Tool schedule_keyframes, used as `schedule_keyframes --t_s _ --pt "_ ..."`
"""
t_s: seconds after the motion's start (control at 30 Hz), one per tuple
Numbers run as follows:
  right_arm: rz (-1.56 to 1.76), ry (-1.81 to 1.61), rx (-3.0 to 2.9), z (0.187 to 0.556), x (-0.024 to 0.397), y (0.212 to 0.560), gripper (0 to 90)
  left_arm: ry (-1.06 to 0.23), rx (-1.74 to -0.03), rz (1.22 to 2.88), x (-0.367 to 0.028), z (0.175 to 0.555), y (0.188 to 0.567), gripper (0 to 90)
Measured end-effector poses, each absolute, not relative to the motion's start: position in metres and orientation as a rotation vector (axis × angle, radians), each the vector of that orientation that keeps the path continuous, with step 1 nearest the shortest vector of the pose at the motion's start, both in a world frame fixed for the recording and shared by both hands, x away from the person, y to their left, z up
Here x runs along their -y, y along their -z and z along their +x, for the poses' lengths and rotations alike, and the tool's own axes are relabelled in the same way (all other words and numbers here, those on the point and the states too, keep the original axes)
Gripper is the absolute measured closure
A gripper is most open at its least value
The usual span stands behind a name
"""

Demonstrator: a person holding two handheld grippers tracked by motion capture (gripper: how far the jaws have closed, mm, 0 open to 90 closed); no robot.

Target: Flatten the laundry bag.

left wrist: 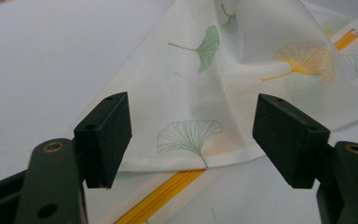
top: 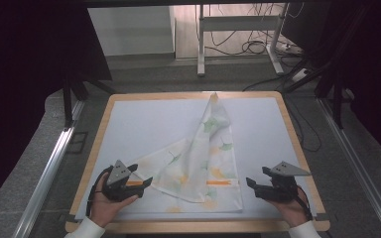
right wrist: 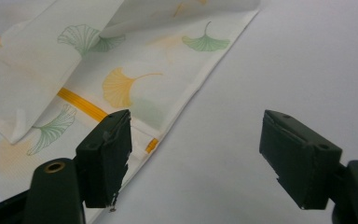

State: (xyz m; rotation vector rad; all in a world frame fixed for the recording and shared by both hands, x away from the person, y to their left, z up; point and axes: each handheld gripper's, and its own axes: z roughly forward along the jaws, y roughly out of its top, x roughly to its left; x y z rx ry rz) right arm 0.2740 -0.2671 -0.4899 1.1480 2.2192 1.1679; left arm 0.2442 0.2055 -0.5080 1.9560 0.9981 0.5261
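Currently the ginkgo-print cloth [top: 203,163] lies crumpled mid-desk [top: 144,119], between my left tool [top: 140,176] and right tool [top: 256,184], both gaping and empty. Risk: gripping one loose layer near the orange zipper [top: 222,183] would drag the folds askew.

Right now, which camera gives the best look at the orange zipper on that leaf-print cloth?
The left gripper view: the zipper runs close and sharp out from under the folded cloth. The right gripper view shows a shorter stretch; the high view shows small orange strips.
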Motion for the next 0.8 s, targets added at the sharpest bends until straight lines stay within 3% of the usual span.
schedule_keyframes --t_s 0.27,0.53,0.8 --pt "1.124 -1.175 -2.241 0.2739 0.2649 0.4909 34.9 -0.519 -1.008 1.958 -0.2067 0.2459 0.5087 27.0" --pt "1.101 -1.18 -2.28 0.2704 0.2626 0.4916 56.9 -0.518 -0.995 1.967 -0.2026 0.2473 0.5079 26.9" --pt "1.086 -1.198 -2.326 0.272 0.2567 0.4953 73.0 -0.52 -0.986 1.964 -0.2019 0.2481 0.5072 26.9"
